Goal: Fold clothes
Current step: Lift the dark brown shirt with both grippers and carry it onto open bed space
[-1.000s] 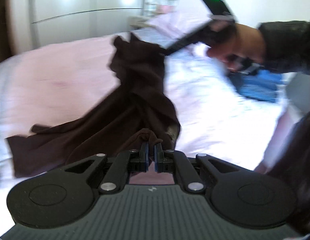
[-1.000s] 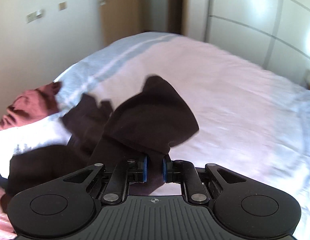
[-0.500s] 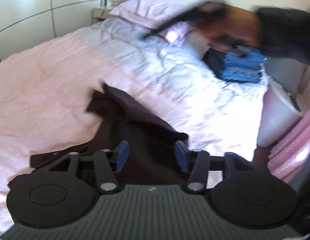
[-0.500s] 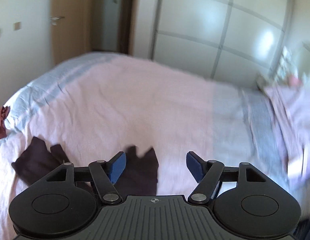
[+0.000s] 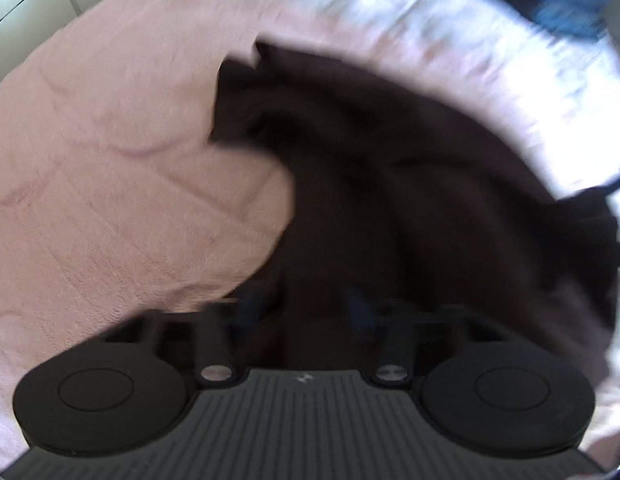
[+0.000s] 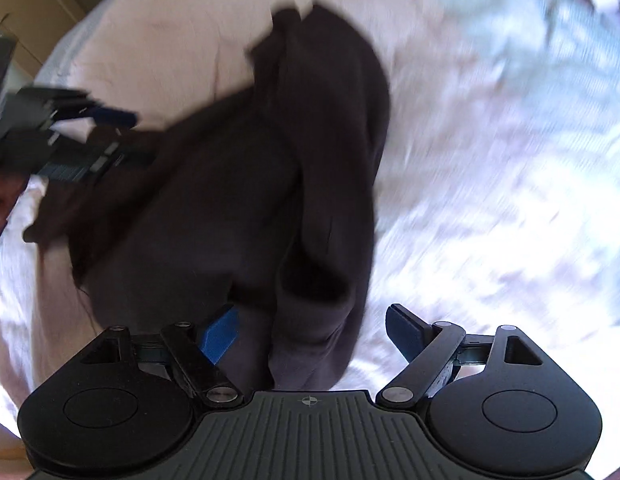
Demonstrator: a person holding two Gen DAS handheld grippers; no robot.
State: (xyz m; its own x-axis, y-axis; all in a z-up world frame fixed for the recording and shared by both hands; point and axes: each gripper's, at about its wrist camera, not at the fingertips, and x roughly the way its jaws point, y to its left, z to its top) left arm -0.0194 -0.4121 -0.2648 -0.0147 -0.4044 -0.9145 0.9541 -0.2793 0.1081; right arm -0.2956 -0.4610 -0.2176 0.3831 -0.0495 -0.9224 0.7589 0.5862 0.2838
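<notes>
A wide bed [image 5: 110,168] under a pale pink cover fills both views, its far side washed out in bright light. A dark brown garment [image 6: 270,184] lies crumpled on the cover, bunched into thick folds, with one narrower part reaching away toward the far edge of the bed. My right gripper [image 6: 310,332] points steeply down over the near end of the garment. Its blue-padded fingers [image 6: 220,334] stand wide apart and are opening further; a fold of the cloth lies between them, but the pads do not press on it. My left gripper [image 5: 306,308] also points down, over the garment's other side. In its own blurred view the fingers are smeared against the dark cloth, and their jaws are closing with the fabric between them; whether the pads already bite on it I cannot tell. From the right wrist view the left gripper shows at the left edge, its tips at the edge of the cloth. A blue bundle [image 5: 570,12] lies blurred at the far corner of the bed.
</notes>
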